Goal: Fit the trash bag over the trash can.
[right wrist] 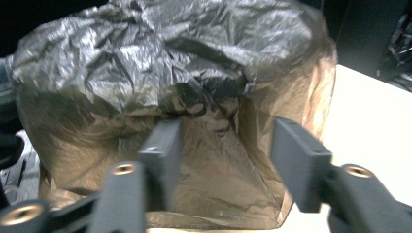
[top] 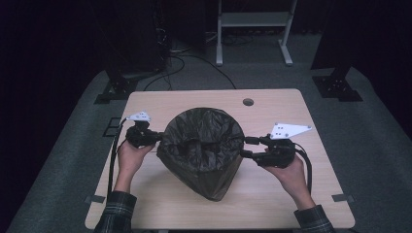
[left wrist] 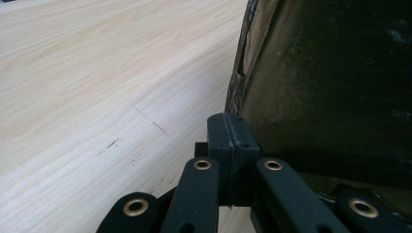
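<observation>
Bag (top: 201,150) is sitting mid-surface (top: 272,194) between both grippers, left gripper (top: 156,138) clamping its near edge with fingers together, right gripper (top: 247,147) facing its opposite side, fingers apart.

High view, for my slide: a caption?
Two hand-held grippers, left and right, flank a dark plastic bag on a wooden table.

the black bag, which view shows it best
The high view: the whole black bag lies on the table between the left claw and the right claw. The right gripper view has its crinkled side close up, cut off at the edges. The left gripper view catches just one dark edge.
</observation>
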`<state>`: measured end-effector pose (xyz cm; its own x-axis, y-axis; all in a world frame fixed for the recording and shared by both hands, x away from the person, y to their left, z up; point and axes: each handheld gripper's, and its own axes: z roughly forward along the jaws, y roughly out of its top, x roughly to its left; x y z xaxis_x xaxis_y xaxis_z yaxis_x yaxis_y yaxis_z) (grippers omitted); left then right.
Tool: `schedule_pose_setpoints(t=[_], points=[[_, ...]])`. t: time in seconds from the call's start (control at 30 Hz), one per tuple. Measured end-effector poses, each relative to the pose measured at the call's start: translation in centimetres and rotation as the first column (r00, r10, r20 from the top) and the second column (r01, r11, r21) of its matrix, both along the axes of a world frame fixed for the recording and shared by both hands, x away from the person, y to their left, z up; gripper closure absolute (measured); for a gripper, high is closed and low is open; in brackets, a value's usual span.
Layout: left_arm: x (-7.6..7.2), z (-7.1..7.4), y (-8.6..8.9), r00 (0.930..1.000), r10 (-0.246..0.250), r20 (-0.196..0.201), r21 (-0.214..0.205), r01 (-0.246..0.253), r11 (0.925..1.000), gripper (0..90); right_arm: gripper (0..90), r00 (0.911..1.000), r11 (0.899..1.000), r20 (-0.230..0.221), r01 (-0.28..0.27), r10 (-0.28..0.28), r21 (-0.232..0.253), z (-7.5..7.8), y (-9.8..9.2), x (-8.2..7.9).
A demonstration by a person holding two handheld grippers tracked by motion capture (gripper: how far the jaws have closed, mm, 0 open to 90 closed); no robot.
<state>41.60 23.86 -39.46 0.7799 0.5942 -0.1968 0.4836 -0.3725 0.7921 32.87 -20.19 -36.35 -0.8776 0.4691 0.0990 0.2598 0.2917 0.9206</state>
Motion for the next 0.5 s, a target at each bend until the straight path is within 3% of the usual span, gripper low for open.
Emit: schedule_pose_setpoints(t=[0.07, 0.17, 0.3, 0.5], points=[[0.0, 0.0, -0.1, 1.0, -0.003, -0.003, 0.004, 0.003, 1.0, 90.0, 69.6, 0.9999, 1.0, 0.005, -0.015, 0.015, -0.005, 0.0, 0.2, 0.1], [0.0, 0.1, -0.4, 0.9999, -0.012, 0.0, 0.002, 0.012, 0.9999, 90.0, 87.7, 0.999, 0.999, 0.006, -0.043, 0.043, 0.0, 0.1, 0.4, 0.1], [0.1, -0.1, -0.8, 0.9998, -0.018, -0.006, 0.016, 0.018, 0.9997, 90.0, 90.0, 0.9983, 0.998, -0.007, -0.057, 0.057, 0.001, 0.1, 0.5, 0.0], [0.5, -1.5, -1.1, 0.9991, -0.012, -0.041, 0.035, 0.013, 0.9993, 90.0, 90.0, 0.9968, 0.995, -0.04, -0.072, 0.069, -0.073, -1.7, 1.2, -0.1]])
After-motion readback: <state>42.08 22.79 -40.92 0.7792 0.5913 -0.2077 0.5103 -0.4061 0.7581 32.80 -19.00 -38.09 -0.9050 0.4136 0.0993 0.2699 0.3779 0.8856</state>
